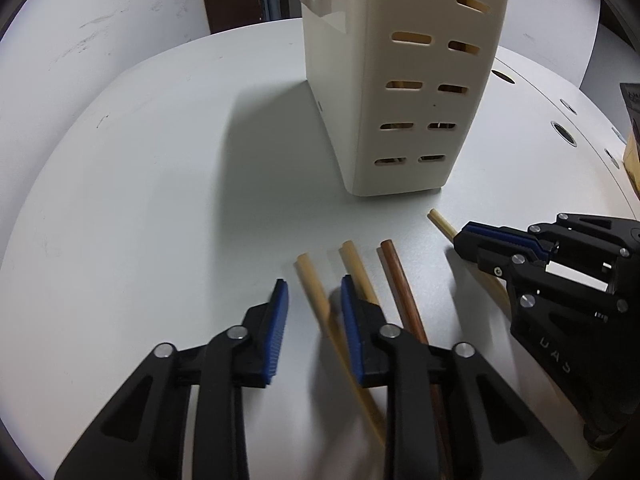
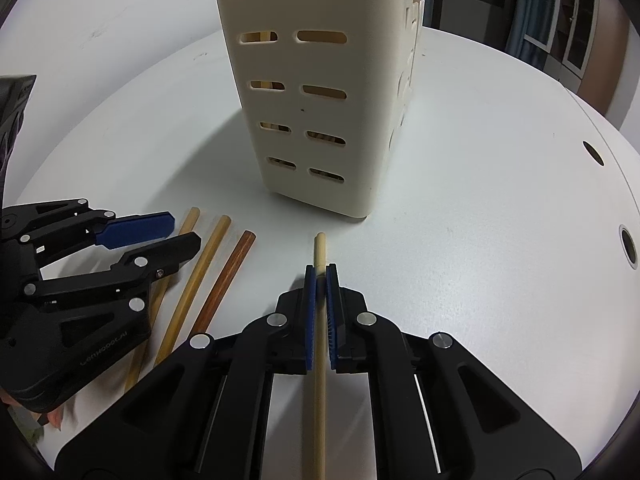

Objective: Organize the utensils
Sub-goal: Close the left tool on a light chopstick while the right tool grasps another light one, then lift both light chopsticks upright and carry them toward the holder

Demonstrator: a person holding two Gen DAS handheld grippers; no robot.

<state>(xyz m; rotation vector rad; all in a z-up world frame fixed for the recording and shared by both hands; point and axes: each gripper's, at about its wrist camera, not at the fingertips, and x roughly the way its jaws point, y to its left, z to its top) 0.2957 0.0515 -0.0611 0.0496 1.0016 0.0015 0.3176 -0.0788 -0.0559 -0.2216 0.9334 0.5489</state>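
Two grippers at a row of chopsticks before a slotted holder.

The right gripper [image 2: 320, 280] is clenched on a pale chopstick [image 2: 320, 248], whose tip pokes out just ahead of its pads toward the cream utensil holder [image 2: 312, 112] standing on the white table [image 2: 480, 200]. The left gripper [image 1: 314, 304] has its jaws apart, straddling another pale chopstick [image 1: 312, 292] without pinching it; a third pale stick [image 1: 356, 268] and a reddish-brown one [image 1: 400, 284] lie just to its right.
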